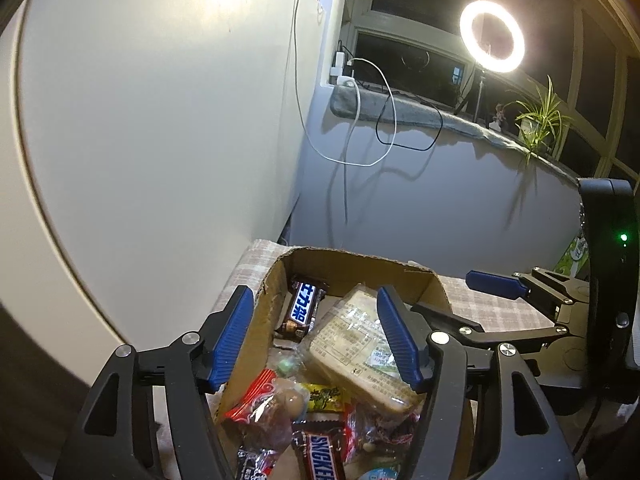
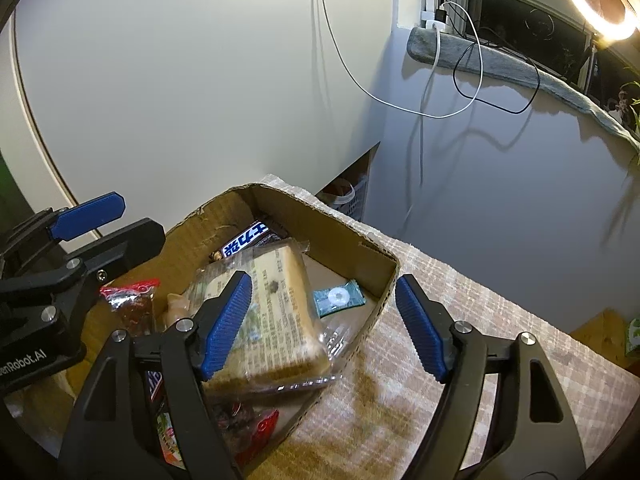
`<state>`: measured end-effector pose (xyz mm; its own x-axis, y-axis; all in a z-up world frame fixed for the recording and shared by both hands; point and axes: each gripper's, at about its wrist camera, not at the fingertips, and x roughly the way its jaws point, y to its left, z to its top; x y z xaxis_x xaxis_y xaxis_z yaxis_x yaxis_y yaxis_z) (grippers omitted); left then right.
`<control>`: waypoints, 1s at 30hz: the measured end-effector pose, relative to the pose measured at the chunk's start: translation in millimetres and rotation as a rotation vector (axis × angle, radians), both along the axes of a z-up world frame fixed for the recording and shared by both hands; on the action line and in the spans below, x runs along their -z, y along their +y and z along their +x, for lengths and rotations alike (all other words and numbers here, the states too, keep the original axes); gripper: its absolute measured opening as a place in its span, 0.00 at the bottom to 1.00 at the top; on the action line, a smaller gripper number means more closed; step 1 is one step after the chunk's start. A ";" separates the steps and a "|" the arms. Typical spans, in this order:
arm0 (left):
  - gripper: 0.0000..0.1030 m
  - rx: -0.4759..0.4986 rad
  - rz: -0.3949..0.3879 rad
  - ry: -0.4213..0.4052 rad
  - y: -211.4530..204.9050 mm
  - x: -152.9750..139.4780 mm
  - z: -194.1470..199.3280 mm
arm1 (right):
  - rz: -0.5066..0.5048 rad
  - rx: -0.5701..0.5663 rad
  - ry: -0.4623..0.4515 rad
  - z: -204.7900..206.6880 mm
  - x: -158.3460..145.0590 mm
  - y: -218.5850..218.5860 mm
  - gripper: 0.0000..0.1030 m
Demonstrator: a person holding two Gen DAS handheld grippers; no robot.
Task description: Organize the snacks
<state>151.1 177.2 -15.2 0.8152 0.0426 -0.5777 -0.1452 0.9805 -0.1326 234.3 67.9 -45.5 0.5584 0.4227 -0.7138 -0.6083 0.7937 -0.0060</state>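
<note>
- cardboard box (image 2: 352, 240): raw, matt brown card (torn, rough rim)
- wrapped bread slice (image 2: 280, 312): glossy clear plastic film
- tablecloth (image 2: 460, 280): woven checked cloth, matt

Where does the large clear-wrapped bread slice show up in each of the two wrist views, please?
Left wrist view: the bread slice lies in the cardboard box, lower centre, partly behind a blue finger.
Right wrist view: the bread slice lies centre-left, tilted across the box.
Shared landmark: the dark Snickers bar with a blue label, in the box's far corner.
</note>
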 end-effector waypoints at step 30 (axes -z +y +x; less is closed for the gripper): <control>0.72 -0.019 0.068 -0.118 -27.8 -29.9 -91.1 | 0.017 -0.015 -0.166 -118.2 -41.4 -32.8 0.90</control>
